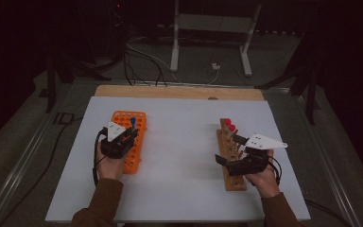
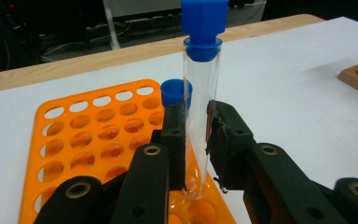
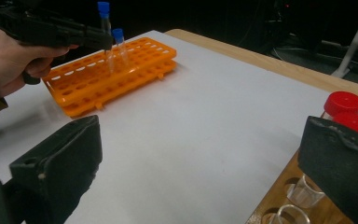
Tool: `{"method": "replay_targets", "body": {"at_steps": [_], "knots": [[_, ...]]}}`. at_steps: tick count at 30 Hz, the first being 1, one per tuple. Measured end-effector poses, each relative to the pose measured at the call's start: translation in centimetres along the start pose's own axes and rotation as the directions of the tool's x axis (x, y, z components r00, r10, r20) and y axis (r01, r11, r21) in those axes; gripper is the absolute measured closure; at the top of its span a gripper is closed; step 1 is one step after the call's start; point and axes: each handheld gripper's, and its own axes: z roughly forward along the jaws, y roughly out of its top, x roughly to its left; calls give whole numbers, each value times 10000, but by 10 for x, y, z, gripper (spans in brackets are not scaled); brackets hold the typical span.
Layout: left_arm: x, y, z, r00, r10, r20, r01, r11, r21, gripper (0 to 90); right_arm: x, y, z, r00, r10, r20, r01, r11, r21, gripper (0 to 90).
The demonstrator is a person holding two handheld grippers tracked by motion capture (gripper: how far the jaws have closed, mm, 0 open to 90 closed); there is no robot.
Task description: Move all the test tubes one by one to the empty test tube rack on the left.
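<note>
A: Nearest the lens in the left gripper view, what is the left gripper (image 2: pixel 196 140) doing?

B: Its 2 black jaws are clamped on a clear tube (image 2: pixel 199 107) with a blue cap, upright at the centre of the frame. The tube's bottom hangs just over the holes of the orange rack (image 2: pixel 79 135), which fills the lower left; whether it touches the rack I cannot tell.

A: And behind it?

B: A 2nd blue-capped tube (image 2: pixel 176 92) stands in the rack just left of the held one.

A: The right gripper (image 3: pixel 200 154)?

B: In the right gripper view its jaws stand wide apart, one at lower left, one at lower right, with only bare white tabletop (image 3: pixel 205 116) between them. At the lower right edge sits a wooden rack (image 3: pixel 279 186) with 2 open clear tubes (image 3: pixel 305 191) in front and 2 red-capped tubes (image 3: pixel 344 103) behind.

A: Farther off?

B: At upper left of that view, the left hand (image 3: pixel 4 60) holds its gripper over the orange rack. From the high view, the orange rack lies left of centre, the wooden rack right of centre, well apart.
</note>
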Motion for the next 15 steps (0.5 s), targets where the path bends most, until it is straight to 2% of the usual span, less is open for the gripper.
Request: {"method": "replay_targets", "body": {"at_steps": [3, 5, 11, 15], "knots": [[-2, 1, 5, 9996, 269, -117, -268, 9996, 65, 768, 1, 0, 1, 10000, -3, -23, 3, 10000, 16, 1], [-1, -1, 8, 9994, 312, -170, -308, 9992, 253, 768, 1, 0, 0, 10000, -8, -19, 8, 10000, -17, 1], [-1, -10, 8, 9996, 108, -254, -89, 9973, 734, 769, -3, 0, -4, 10000, 66, 34, -66, 9999, -88, 1], [1, -15, 9, 9997, -44, -240, 74, 9923, 1237, 770, -2, 0, -3, 10000, 33, 29, -32, 10000, -61, 2]]}}
